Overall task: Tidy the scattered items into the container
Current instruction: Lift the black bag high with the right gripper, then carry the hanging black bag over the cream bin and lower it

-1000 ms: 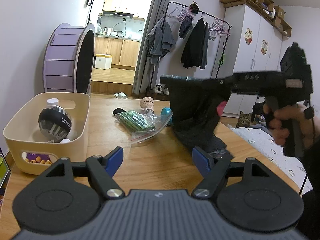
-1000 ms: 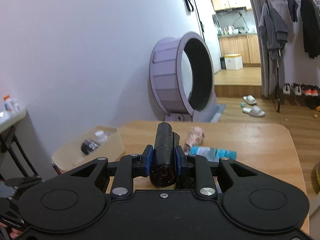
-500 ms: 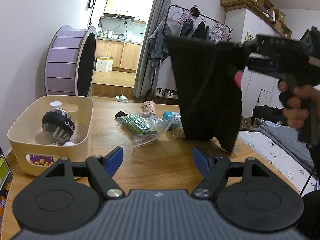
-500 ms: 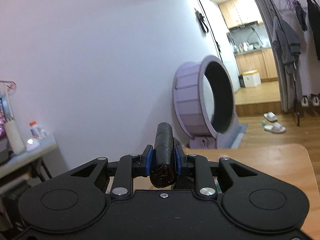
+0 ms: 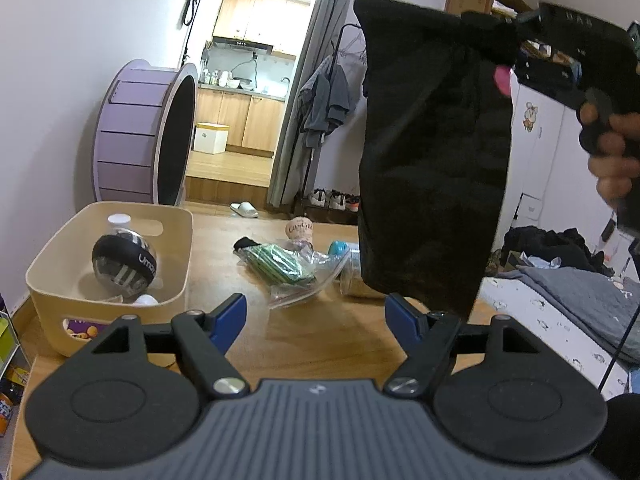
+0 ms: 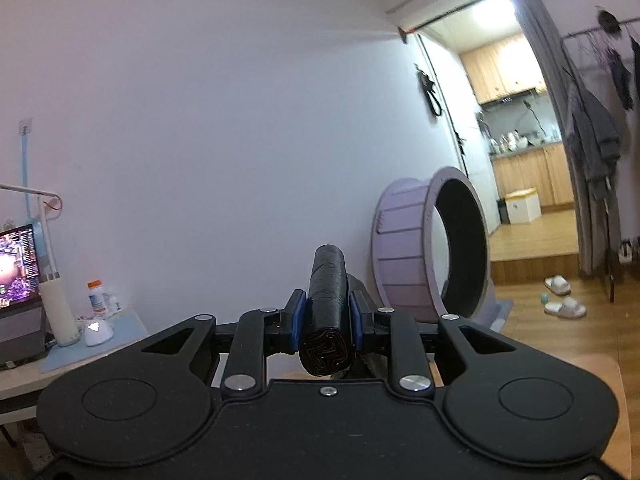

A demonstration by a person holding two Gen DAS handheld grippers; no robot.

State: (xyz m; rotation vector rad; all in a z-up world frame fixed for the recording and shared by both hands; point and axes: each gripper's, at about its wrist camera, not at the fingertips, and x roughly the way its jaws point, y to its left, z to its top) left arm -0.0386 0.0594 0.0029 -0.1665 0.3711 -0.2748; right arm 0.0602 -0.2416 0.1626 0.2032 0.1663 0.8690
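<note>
The right gripper [image 6: 327, 314] pinches a black bag roll [image 6: 326, 300], its loose sheet hanging above the wooden surface [image 5: 328, 332]. The left gripper [image 5: 316, 316] is spread, empty. A beige container [image 5: 52, 280] sits near a purple wheel [image 5: 136, 136].

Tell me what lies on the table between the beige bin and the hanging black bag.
In the left wrist view, a clear zip bag with green contents lies there, a cork behind it.
</note>
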